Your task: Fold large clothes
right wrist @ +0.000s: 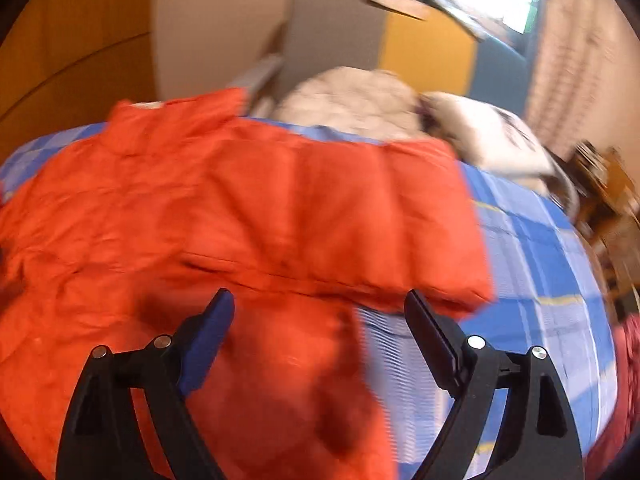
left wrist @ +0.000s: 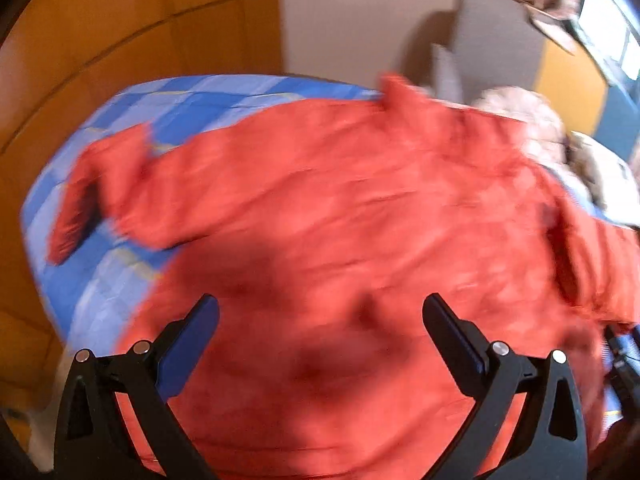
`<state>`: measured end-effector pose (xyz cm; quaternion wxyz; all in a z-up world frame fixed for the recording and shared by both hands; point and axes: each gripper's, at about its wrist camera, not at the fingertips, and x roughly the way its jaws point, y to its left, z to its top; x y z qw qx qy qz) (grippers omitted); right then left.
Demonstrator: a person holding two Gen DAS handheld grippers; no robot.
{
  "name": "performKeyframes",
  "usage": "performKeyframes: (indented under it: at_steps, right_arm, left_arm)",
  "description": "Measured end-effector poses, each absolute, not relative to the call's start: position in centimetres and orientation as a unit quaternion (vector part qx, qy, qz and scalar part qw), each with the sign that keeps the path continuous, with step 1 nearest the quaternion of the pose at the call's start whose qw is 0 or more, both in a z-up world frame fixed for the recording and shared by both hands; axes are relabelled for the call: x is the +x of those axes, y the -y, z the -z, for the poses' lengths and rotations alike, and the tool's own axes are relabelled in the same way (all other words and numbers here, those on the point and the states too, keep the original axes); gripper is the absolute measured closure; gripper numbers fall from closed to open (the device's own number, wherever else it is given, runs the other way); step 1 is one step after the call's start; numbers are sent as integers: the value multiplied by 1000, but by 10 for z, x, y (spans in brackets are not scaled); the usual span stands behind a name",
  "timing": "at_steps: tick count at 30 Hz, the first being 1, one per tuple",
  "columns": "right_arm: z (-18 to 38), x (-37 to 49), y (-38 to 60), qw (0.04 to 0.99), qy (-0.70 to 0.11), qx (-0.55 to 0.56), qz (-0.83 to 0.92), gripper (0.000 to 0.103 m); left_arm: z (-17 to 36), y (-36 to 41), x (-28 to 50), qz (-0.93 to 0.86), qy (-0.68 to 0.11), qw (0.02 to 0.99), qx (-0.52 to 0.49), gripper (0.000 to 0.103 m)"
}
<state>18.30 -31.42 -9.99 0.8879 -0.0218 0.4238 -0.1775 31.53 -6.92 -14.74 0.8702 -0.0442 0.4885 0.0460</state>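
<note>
Both claws are being held wide apart with nothing gripped: the left gripper [left wrist: 320, 320] is being hovered over the body of the red padded jacket [left wrist: 340, 208], and the right gripper [right wrist: 320, 314] is being hovered over the jacket's edge, just below a folded-over sleeve [right wrist: 360, 216]. The jacket is being spread on a blue checked bedspread [right wrist: 532, 264], which is being shown to the right of the right claw. A pale bundle of bedding [right wrist: 360, 100] is being seen beyond it.

Bare blue bedspread [right wrist: 532, 264] right of the red jacket [right wrist: 248, 200].
</note>
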Motion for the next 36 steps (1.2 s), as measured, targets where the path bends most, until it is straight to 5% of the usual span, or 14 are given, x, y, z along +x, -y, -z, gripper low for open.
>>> performKeyframes:
  at_steps: [7, 13, 16, 18, 20, 22, 36]
  right_arm:
    - [125, 173, 333, 841, -438, -86, 308, 17]
    - [129, 173, 335, 840, -430, -95, 316, 17]
    - [133, 178, 334, 841, -431, -88, 314, 17]
    - [133, 177, 330, 842, -430, -82, 315, 17]
    - [133, 176, 328, 843, -431, -79, 313, 17]
    - [133, 177, 328, 843, -432, -77, 312, 17]
    - [124, 179, 327, 849, -427, -77, 302, 17]
  left_arm:
    - [144, 184, 357, 19, -491, 870, 35, 8]
    - [163, 236, 378, 86, -515, 853, -10, 8]
    - [184, 250, 388, 110, -545, 830, -40, 40]
    - [190, 250, 388, 119, -544, 828, -56, 47]
    - [190, 253, 388, 136, -538, 830, -52, 85]
    - [188, 253, 386, 156, -538, 827, -45, 101]
    - [155, 160, 384, 97, -498, 859, -63, 102]
